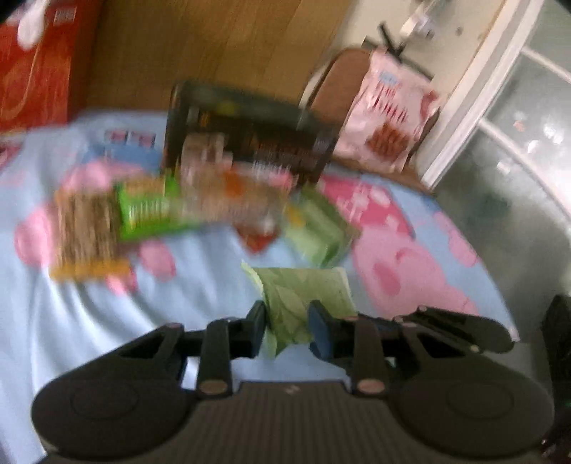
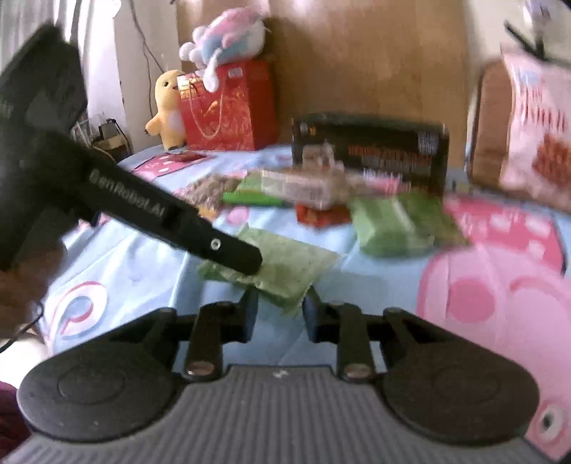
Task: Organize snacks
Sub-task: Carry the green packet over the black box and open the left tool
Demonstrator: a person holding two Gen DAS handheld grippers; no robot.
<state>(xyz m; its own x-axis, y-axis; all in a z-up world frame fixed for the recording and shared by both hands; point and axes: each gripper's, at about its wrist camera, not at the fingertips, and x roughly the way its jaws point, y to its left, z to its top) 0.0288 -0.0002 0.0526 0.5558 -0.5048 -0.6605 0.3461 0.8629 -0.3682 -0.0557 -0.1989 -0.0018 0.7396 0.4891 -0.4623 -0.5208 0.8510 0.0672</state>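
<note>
Green, thin packet (image 1: 303,296) is pinched at its two ends by the left gripper (image 1: 287,321) and the right gripper (image 2: 278,307), above the bed sheet (image 2: 374,278). Opposite pulls may tear it. Farther, loose snacks (image 2: 307,189) lie before the dark box (image 2: 371,150).

I see a pale blue bedsheet (image 2: 150,264) printed with big pink cartoon shapes under everything. At the back stands a wooden headboard (image 2: 357,60). A red gift bag (image 2: 228,110) sits against it on my left, with a pink, white and blue plush toy (image 2: 228,32) on top and a yellow plush (image 2: 167,107) just beside it. To the right there is a brown chair (image 1: 339,85), and beyond it a white-framed glass door (image 1: 499,117). All of it is blurred.
</note>
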